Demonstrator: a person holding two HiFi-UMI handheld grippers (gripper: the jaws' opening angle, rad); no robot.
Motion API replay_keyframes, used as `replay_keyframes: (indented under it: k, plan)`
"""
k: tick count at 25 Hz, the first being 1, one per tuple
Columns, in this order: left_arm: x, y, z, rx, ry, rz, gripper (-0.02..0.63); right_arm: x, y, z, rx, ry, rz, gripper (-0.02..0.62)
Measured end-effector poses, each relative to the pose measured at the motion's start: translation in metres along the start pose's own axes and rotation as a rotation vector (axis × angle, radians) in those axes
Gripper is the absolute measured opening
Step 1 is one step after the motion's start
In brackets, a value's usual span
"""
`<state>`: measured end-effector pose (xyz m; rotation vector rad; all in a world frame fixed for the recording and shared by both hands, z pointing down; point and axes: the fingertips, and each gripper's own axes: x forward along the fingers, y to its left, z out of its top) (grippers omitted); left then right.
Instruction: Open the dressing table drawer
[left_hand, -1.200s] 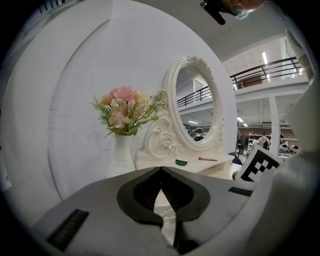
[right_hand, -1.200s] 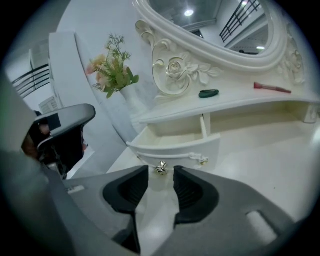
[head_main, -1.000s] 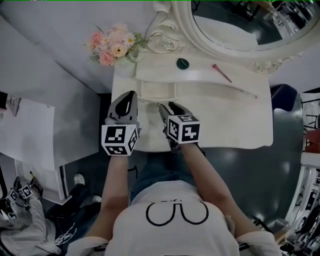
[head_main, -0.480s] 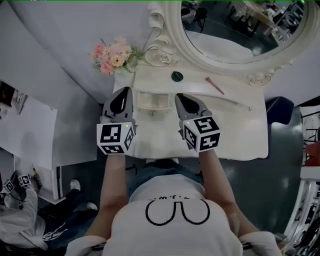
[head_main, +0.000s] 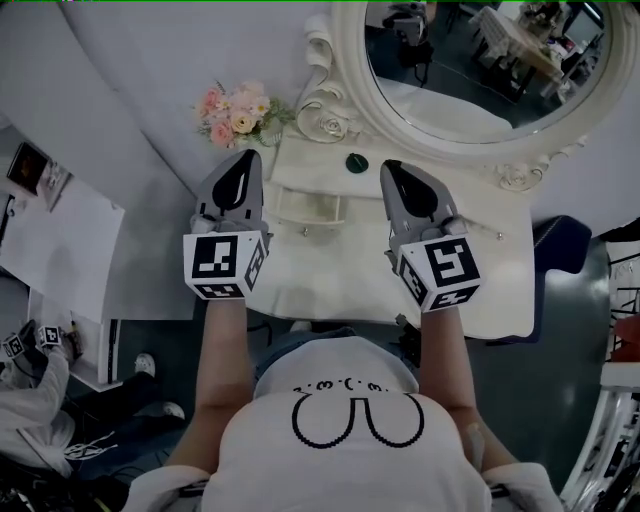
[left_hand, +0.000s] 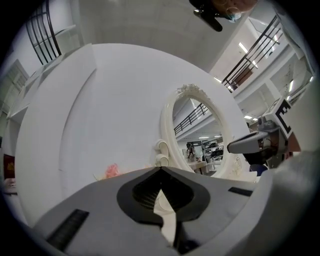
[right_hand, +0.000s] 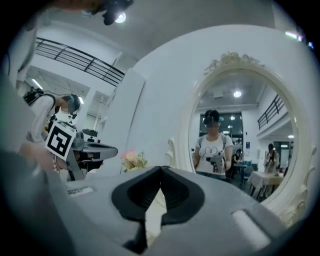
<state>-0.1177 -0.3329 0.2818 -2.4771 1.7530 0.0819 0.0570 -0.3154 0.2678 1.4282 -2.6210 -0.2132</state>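
The white dressing table (head_main: 480, 270) stands below me with its oval mirror (head_main: 470, 60). On the raised back shelf a small drawer (head_main: 310, 208) is pulled out, and its pale inside shows. My left gripper (head_main: 249, 157) is held level above the table's left part, jaws shut on nothing. Right of the drawer, my right gripper (head_main: 391, 167) is also level and shut with nothing held. In the left gripper view the tips of the left gripper (left_hand: 161, 169) meet before the mirror (left_hand: 200, 140). The right gripper view shows the right gripper (right_hand: 161, 169) closed the same way.
Pink flowers (head_main: 238, 112) stand at the table's back left corner. A dark green round thing (head_main: 356, 162) lies on the shelf between the grippers. A white panel (head_main: 60, 250) stands at the left, and another person with marker cubes (head_main: 25, 345) is beyond it.
Both grippers have risen from the table's front edge and now point level toward the mirror. The right gripper rolled and moved right as it rose.
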Motion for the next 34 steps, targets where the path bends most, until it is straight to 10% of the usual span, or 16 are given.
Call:
replay_keyframes:
  k: [34]
  plan:
    - [0.002,-0.028,0.043,0.082,-0.074,-0.039,-0.002,-0.035,-0.024,0.03,-0.062,-0.103,-0.062,-0.003]
